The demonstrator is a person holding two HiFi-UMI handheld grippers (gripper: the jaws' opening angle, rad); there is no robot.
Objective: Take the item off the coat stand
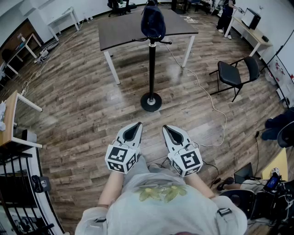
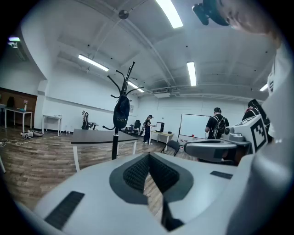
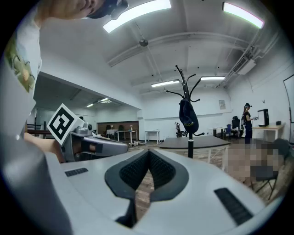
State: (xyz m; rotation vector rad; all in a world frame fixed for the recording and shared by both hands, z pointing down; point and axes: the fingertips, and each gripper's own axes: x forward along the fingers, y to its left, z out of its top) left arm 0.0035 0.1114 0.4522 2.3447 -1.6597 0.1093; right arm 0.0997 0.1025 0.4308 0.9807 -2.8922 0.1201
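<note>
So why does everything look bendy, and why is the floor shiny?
Head view: the wide lens bows the table edges, and lamp glare whitens the wooden floor near the coat stand. Left and right gripper views: fisheye lenses curve the ceiling lights and darken the corners.

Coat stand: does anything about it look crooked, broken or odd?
Nothing stands out. The coat stand is upright on its round base, with a dark item hanging near its top. A white cable trails across the floor beside it.

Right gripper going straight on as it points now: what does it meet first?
Probably nothing nearby: the right gripper aims just left of the coat stand; depth is unclear.
</note>
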